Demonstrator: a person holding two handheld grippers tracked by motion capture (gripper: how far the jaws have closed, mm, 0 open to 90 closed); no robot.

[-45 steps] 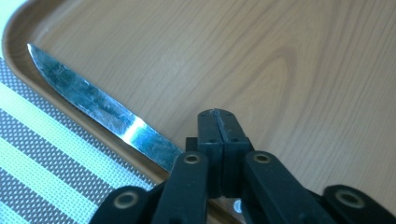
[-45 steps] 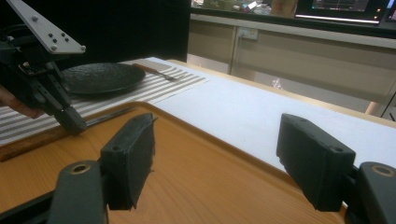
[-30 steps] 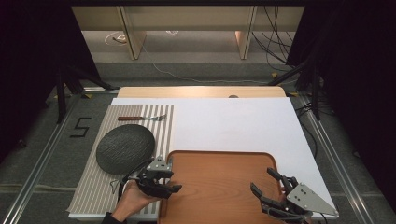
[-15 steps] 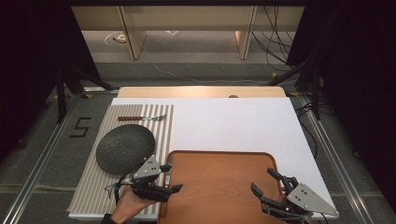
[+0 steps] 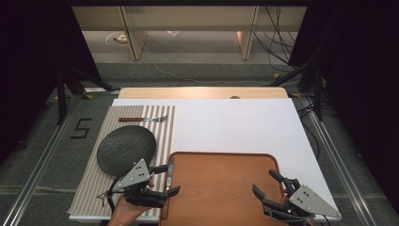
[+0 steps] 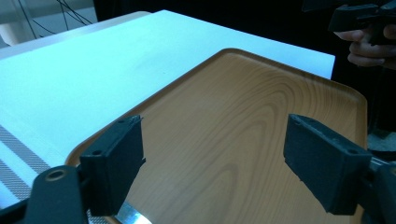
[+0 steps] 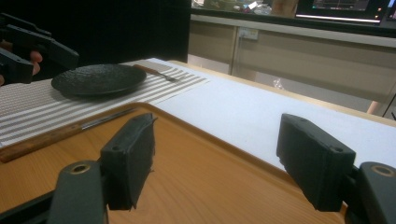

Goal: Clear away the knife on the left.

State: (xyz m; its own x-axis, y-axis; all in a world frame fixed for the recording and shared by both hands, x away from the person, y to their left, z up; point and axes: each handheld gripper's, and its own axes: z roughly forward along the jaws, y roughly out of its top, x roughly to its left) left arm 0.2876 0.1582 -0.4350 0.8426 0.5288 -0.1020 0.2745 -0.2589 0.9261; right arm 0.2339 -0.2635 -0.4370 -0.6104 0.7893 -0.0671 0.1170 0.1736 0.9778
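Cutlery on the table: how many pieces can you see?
2. A fork lies on the striped mat beyond the dark plate. A knife lies at the wooden tray's left edge, by the left hand-held gripper.

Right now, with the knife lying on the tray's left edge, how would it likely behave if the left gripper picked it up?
The knife looks thin and flat, so the jaws probably get little to bite on. Its metal blade may be slippery; the wooden handle likely grips better. It should stay stiff, but resting on the tray rim, it might slide when nudged.
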